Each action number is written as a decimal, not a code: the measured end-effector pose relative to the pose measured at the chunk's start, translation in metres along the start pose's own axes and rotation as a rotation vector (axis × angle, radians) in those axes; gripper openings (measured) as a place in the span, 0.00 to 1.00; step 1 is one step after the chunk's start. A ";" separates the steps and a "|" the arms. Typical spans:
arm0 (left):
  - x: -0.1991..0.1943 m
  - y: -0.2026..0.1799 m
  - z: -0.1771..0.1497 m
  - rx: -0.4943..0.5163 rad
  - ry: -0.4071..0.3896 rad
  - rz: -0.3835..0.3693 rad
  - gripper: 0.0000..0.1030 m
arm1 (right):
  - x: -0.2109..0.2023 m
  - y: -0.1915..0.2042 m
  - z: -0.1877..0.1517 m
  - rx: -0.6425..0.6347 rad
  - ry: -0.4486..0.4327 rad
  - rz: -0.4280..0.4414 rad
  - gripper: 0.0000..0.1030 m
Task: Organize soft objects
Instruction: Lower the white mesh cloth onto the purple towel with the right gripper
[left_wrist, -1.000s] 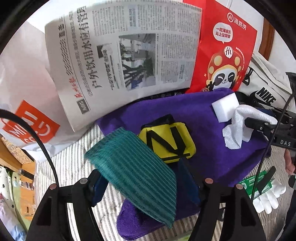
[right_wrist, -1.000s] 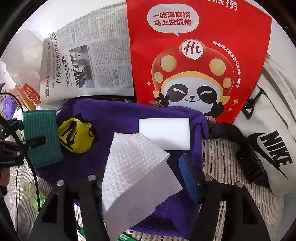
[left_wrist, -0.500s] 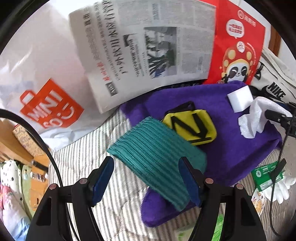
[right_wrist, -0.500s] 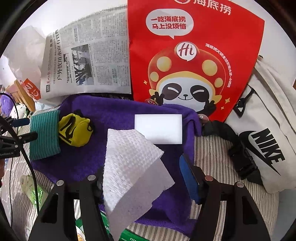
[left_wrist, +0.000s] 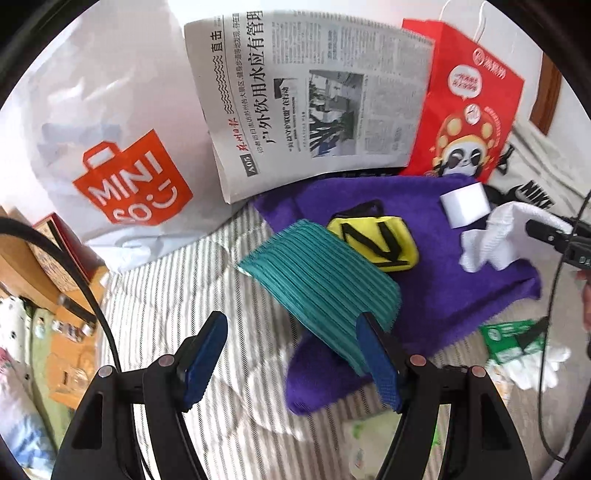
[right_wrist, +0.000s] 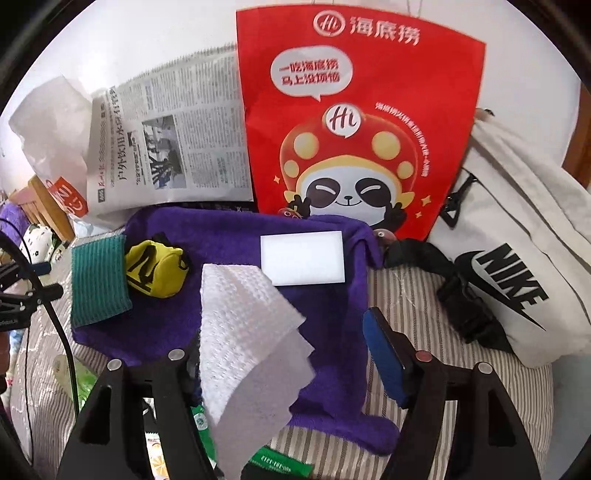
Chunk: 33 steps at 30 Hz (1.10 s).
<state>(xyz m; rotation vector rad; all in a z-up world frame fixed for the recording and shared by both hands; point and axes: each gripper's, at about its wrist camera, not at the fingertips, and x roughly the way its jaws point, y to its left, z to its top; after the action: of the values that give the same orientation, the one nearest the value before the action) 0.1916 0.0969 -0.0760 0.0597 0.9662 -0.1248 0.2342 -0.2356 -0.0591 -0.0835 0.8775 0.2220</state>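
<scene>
1. We saw the left tongs (left_wrist: 291, 354) spread wide, gripping nothing, over the striped bed (left_wrist: 166, 295).
2. The green cloth (left_wrist: 317, 284) lay just ahead of them, released, partly on the purple towel (left_wrist: 461, 291) and partly on the bed. Its near end sat by the right blue pad (left_wrist: 380, 365); we could not tell if they touched.
3. A yellow pouch (left_wrist: 376, 240) with black straps rested on the towel, just beside the cloth's far edge.
4. From the right wrist view, the right tongs (right_wrist: 280, 354) stood parted. A folded white paper towel (right_wrist: 247, 343) hung against the left finger; the right pad (right_wrist: 384, 358) was well clear of it. The left pad was hidden behind the sheet, so we could not tell how it was gripped.
5. A white sponge (right_wrist: 303, 258) lay flat on the towel, beyond the paper towel.
6. Behind the towel stood a newspaper (right_wrist: 173, 151) and a red bag (right_wrist: 354, 122) with a panda print. A white Nike bag (right_wrist: 517, 251) lay to the right, a Miniso bag (left_wrist: 110, 155) to the left.
7. Green packets (left_wrist: 513, 339) lay on the bed near the towel's front edge.
</scene>
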 end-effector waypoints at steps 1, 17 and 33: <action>-0.003 -0.001 -0.002 -0.005 -0.002 -0.016 0.69 | -0.003 0.000 -0.002 0.002 -0.005 0.005 0.75; -0.015 -0.009 -0.042 -0.088 0.041 -0.138 0.69 | 0.035 -0.019 0.020 0.244 0.132 0.201 0.98; 0.002 -0.026 -0.045 -0.055 0.081 -0.162 0.69 | 0.006 -0.065 0.008 0.316 0.141 0.167 0.98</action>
<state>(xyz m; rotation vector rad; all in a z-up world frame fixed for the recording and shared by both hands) 0.1529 0.0758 -0.1032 -0.0653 1.0548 -0.2464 0.2582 -0.2970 -0.0597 0.2718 1.0511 0.2330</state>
